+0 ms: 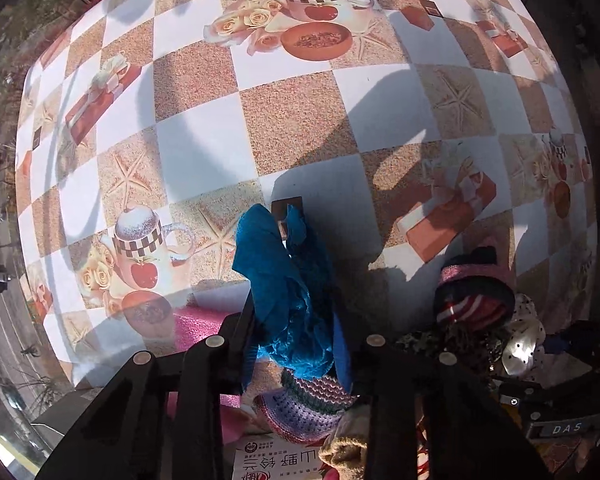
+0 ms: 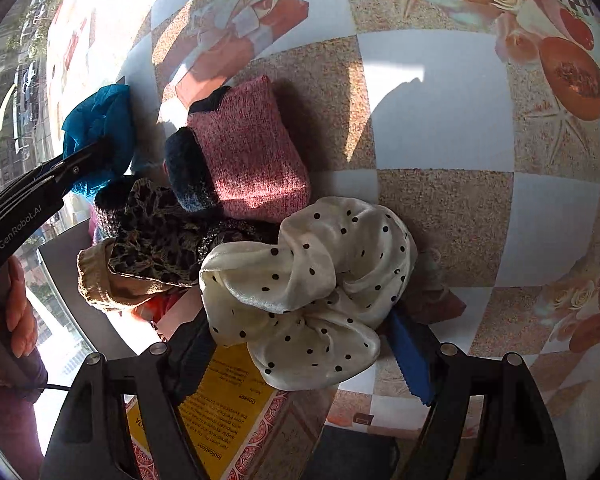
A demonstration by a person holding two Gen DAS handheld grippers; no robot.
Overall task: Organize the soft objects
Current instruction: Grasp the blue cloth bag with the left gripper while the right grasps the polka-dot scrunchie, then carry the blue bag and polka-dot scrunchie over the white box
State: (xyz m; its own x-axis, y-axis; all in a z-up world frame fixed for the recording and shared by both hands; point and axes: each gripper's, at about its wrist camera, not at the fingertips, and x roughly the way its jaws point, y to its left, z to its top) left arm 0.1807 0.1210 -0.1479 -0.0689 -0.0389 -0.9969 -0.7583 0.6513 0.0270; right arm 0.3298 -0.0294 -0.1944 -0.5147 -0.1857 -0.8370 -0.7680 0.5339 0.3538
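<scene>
My left gripper [image 1: 300, 344] is shut on a crumpled blue cloth [image 1: 284, 280], held above the table; the cloth also shows in the right wrist view [image 2: 100, 120]. Below it lies a striped crocheted piece [image 1: 308, 404]. My right gripper [image 2: 300, 344] stands around a white polka-dot scrunchie [image 2: 312, 280], jaws apart; I cannot tell whether the pads touch it. Behind the scrunchie lie a leopard-print fabric [image 2: 160, 240] and a pink knitted piece with dark cuff [image 2: 252, 152], which also shows in the left wrist view [image 1: 476, 292].
The table wears a checkered tablecloth [image 1: 300, 120] printed with teapots and gift boxes. A pink foam pad [image 1: 204, 324] and a printed box [image 1: 276, 460] lie near the left gripper. A yellow-labelled box [image 2: 228, 408] lies under the right gripper. A tan knitted piece [image 2: 96, 276] sits at the table's edge.
</scene>
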